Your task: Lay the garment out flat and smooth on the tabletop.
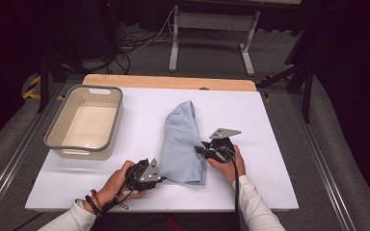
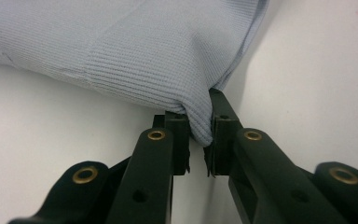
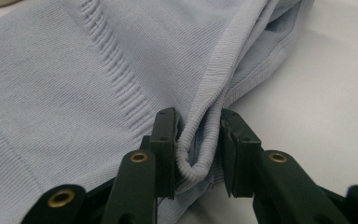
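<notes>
A light blue knit garment (image 1: 183,139) lies folded in a long bundle on the white table top (image 1: 270,183). At its near left corner my left gripper (image 1: 162,179) is shut on the cloth. In the left gripper view the garment's corner (image 2: 168,56) is pinched between the two pads of the left gripper (image 2: 199,135). My right gripper (image 1: 200,150) grips the bundle's right edge. In the right gripper view a ribbed hem fold (image 3: 200,140) sits squeezed between the jaws of the right gripper (image 3: 198,135).
A beige tub with a grey rim (image 1: 58,122) stands at the table's left. A wooden strip (image 1: 168,82) runs along the far edge. Beyond it are a white frame leg (image 1: 174,43) and floor cables.
</notes>
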`<state>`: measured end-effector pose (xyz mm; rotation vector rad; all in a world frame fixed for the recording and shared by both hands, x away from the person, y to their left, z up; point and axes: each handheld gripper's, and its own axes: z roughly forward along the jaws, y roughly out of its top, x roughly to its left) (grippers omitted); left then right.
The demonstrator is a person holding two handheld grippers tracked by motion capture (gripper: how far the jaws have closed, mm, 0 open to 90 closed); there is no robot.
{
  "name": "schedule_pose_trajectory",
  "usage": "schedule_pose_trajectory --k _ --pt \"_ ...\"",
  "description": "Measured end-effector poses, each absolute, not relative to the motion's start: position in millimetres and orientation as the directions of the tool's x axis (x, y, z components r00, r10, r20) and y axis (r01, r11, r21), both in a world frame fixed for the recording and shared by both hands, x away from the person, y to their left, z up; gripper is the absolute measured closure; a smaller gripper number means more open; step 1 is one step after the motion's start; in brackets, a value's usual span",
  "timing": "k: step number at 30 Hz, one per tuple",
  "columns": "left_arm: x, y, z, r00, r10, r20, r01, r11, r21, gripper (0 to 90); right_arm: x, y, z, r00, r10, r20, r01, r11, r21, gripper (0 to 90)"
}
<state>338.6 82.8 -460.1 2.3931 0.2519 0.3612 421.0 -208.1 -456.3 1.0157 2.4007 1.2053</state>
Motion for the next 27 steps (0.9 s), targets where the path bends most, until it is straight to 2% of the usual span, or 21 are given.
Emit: schedule_pose_trajectory --k 4,8,13,27 --pt "338 83 -461 0.941 0.284 0.185 0.088 -0.733 0.674 81.8 420 -213 -453 -0.717 0.695 0.061 0.462 0.407 0.788 67.7" --pt "337 82 -461 0.942 0.284 0.180 0.091 -0.728 0.679 81.7 418 -220 -448 -0.710 0.699 0.085 0.469 0.380 0.797 70.6" --pt "333 81 -461 0.939 0.284 0.193 0.085 -0.736 0.671 81.7 417 -214 -448 -0.716 0.697 0.042 0.450 0.414 0.792 71.9" --pt "328 82 -462 0.936 0.285 0.208 0.075 -0.738 0.671 81.7 420 -211 -451 -0.726 0.687 0.022 0.436 0.434 0.788 69.8"
